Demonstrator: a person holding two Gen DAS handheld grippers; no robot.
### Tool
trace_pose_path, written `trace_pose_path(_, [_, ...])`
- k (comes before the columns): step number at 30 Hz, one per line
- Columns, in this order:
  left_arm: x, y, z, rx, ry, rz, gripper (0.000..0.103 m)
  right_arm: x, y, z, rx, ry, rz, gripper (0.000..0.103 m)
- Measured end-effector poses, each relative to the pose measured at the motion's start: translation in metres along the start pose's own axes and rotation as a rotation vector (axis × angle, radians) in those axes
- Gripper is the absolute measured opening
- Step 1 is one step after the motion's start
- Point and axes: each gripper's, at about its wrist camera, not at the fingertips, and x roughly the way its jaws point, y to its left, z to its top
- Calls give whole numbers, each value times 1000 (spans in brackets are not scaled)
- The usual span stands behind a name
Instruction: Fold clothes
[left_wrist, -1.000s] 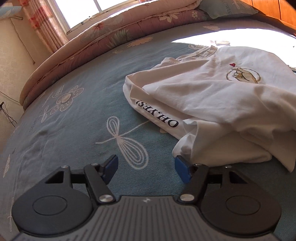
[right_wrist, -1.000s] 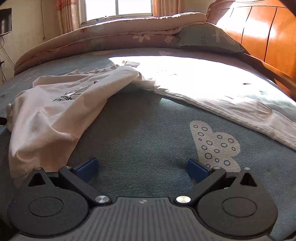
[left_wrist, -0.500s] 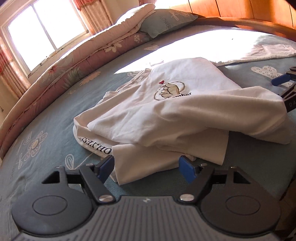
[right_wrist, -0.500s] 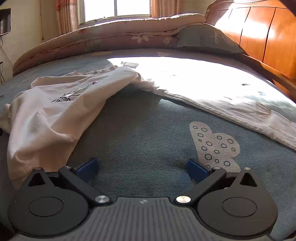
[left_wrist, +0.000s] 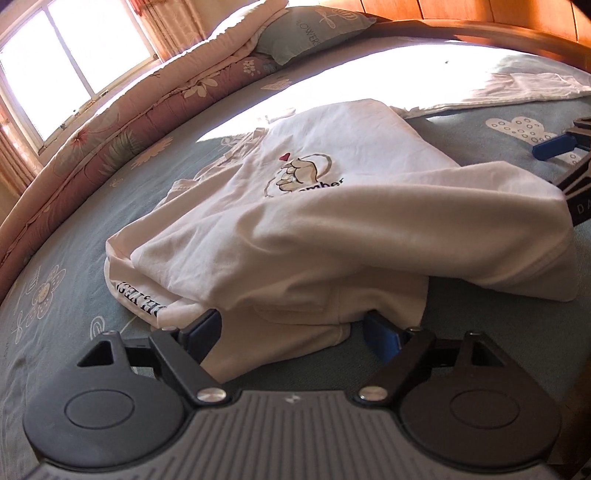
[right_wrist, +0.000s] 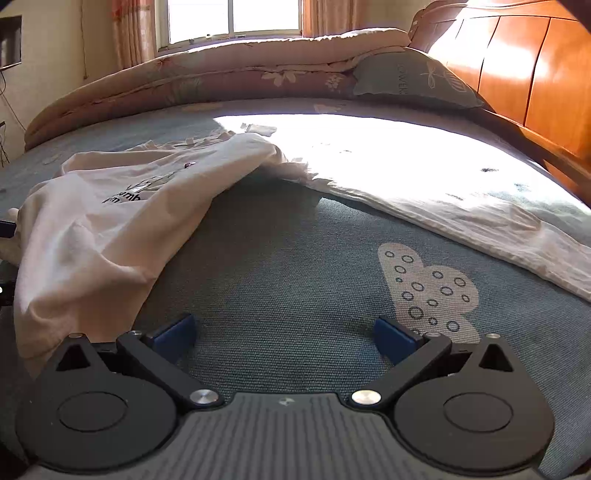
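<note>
A: left tool (left_wrist: 291, 330) has closed in over the last second, its spread jaws now straddle the near hem of the crumpled white cotton T-shirt (left_wrist: 332, 236) on the blue patterned bed sheet (right_wrist: 288, 258); nothing pinched yet

B: right tool (right_wrist: 284, 332)?

A: unchanged, released, over bare sheet beside the shirt. Likely next: grab the hem, start folding

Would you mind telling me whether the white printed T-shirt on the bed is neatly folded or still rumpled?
Rumpled: the white printed T-shirt lies in loose, uneven overlapping layers on the blue patterned bedsheet, edges misaligned.
</note>
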Motion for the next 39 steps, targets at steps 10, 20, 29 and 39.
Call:
trace_pose_path(10, [6, 65, -26, -139, 87, 276, 92, 0, -1, 0, -1, -1, 0, 103])
trace_pose_path(20, [-28, 32, -35, -18, -10, 118, 90, 1, 0, 0, -1, -3, -3, 103])
trace_pose_path(29, [2, -18, -15, 154, -43, 236, 92, 2, 0, 0, -1, -7, -6, 103])
trace_pose_path(39, [14, 57, -24, -48, 84, 431, 92, 2, 1, 0, 0, -5, -7, 103])
